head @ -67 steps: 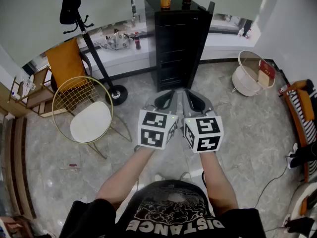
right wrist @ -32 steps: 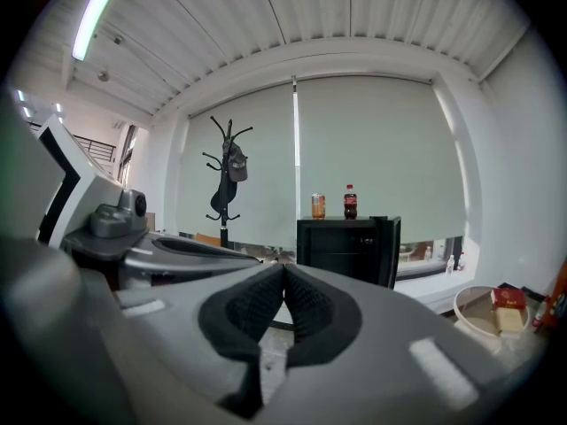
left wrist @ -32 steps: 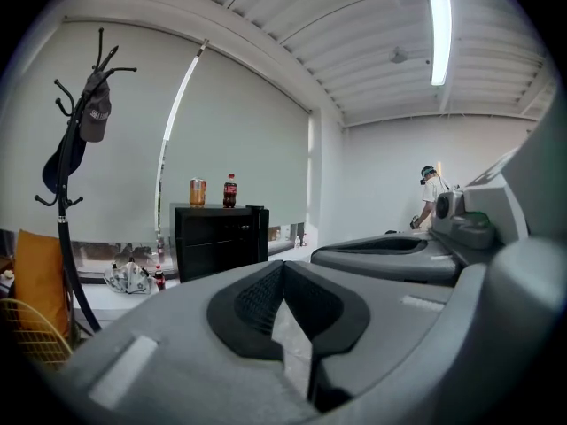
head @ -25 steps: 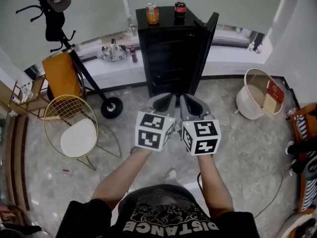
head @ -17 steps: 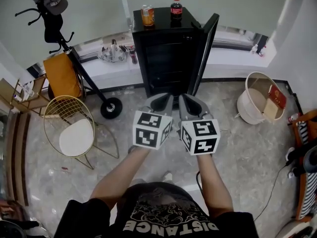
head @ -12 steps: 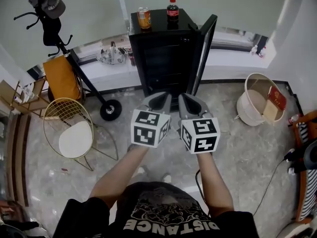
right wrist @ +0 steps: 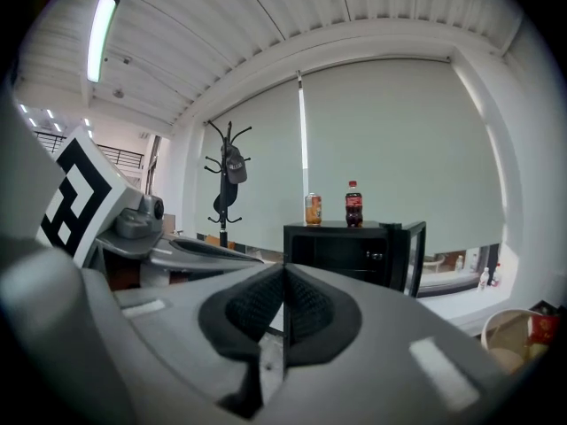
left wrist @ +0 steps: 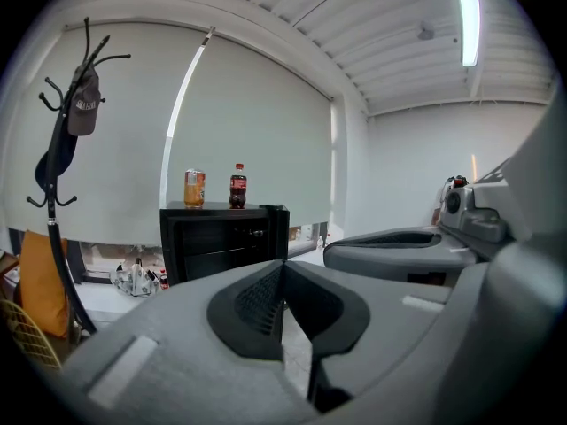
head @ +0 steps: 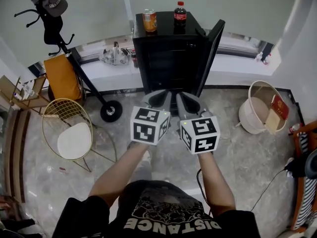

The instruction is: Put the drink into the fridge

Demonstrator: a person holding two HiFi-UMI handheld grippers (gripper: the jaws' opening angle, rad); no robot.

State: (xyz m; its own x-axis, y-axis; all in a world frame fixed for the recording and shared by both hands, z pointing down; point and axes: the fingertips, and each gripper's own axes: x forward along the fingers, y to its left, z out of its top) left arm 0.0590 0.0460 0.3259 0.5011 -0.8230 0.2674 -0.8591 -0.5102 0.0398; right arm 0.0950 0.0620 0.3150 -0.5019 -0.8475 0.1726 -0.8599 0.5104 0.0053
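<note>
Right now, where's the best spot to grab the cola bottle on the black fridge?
Take the cola bottle around its body, below the narrow neck, coming level from the front. It stands upright on the fridge, and the orange can stands apart beside it, leaving room.

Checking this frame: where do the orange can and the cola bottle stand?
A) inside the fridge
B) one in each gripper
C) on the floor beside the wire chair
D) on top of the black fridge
D: the orange can and the cola bottle stand side by side on top of the black fridge, whose door is open.
</note>
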